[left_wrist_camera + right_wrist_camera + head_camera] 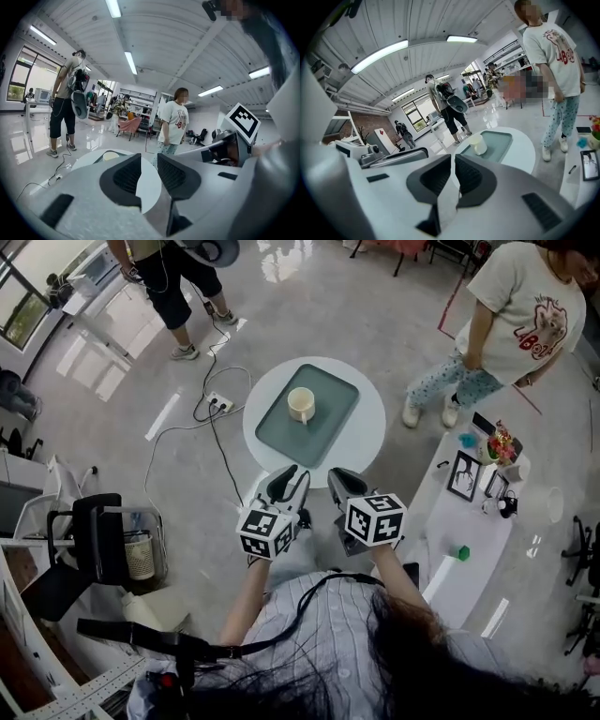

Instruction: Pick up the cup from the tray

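Round table dead ahead: near rim bare, open run to the tray, cup alone in it. Right of the table, a cluttered side table and a person crowd in.

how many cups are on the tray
1. The cup stands upright on the green tray, a little left of its middle in the head view. The tray sits on the round white table. Nothing else is on the tray.
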`<act>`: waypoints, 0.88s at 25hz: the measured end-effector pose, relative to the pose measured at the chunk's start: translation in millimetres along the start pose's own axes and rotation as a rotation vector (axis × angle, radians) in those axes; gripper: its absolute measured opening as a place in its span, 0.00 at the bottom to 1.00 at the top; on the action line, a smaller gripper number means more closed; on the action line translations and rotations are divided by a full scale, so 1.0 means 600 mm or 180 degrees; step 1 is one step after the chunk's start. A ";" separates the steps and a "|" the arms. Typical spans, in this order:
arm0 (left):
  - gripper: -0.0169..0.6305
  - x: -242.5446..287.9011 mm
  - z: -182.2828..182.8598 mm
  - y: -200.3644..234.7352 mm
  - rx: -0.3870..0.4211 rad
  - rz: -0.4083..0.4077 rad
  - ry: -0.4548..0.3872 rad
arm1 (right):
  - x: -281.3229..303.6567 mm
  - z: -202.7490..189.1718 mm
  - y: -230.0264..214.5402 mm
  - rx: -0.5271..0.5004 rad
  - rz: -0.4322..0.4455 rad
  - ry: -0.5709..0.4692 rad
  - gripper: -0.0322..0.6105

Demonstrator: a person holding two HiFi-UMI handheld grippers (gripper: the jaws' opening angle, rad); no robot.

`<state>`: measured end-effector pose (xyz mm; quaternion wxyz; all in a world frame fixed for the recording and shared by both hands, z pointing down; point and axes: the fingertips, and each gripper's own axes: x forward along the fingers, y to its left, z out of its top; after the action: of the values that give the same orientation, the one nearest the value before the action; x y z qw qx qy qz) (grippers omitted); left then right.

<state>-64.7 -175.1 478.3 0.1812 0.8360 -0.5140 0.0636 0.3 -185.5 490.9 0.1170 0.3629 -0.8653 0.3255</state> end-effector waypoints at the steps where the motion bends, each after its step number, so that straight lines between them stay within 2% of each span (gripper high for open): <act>1: 0.17 0.007 0.002 0.013 -0.0010 -0.0015 0.0011 | 0.013 0.006 -0.002 0.0008 -0.0021 0.0001 0.12; 9: 0.19 0.059 0.013 0.098 -0.0068 -0.0174 0.0142 | 0.092 0.045 -0.014 0.0080 -0.0209 0.0022 0.12; 22: 0.24 0.130 0.009 0.150 -0.0078 -0.0489 0.0297 | 0.145 0.072 -0.043 0.0209 -0.0492 -0.0013 0.12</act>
<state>-108.6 -279.0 517.3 0.2196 0.8669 -0.4400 0.0820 -41.6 -275.2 508.5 0.1281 0.4329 -0.8238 0.3429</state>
